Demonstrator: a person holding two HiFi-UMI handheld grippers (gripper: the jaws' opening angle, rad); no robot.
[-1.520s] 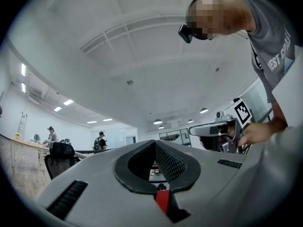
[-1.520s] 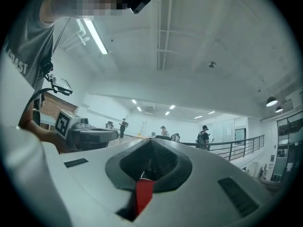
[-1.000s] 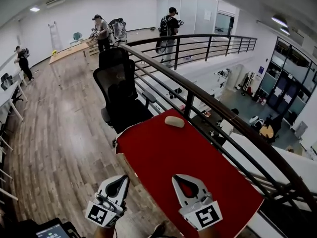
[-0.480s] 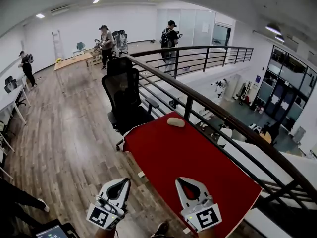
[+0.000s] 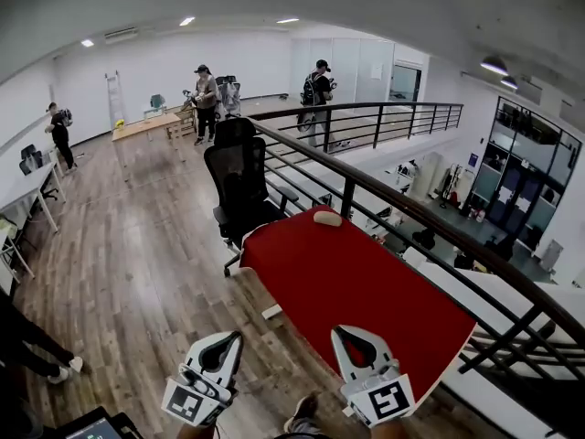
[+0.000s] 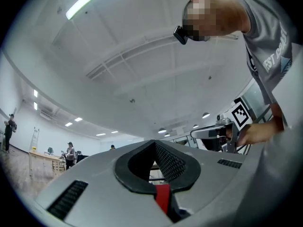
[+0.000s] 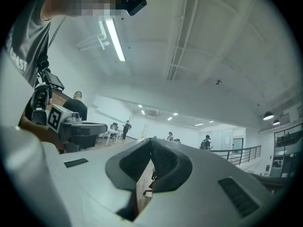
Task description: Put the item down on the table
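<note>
A beige oval item lies at the far end of the red table, close to the railing. Both grippers hover low in the head view, well short of the item. My left gripper is over the wooden floor, left of the table's near corner, jaws together and empty. My right gripper is above the table's near edge, also shut on nothing. The left gripper view and the right gripper view point upward at the ceiling, and each shows the other gripper held in a hand.
A black office chair stands at the table's far left corner. A dark railing runs along the table's right side above a drop to a lower floor. Several people stand far back by desks. My shoe shows below.
The view has drawn back from the red table: table, item and chair look smaller and farther, and more floor shows. Both grippers stay shut and empty at the bottom.
</note>
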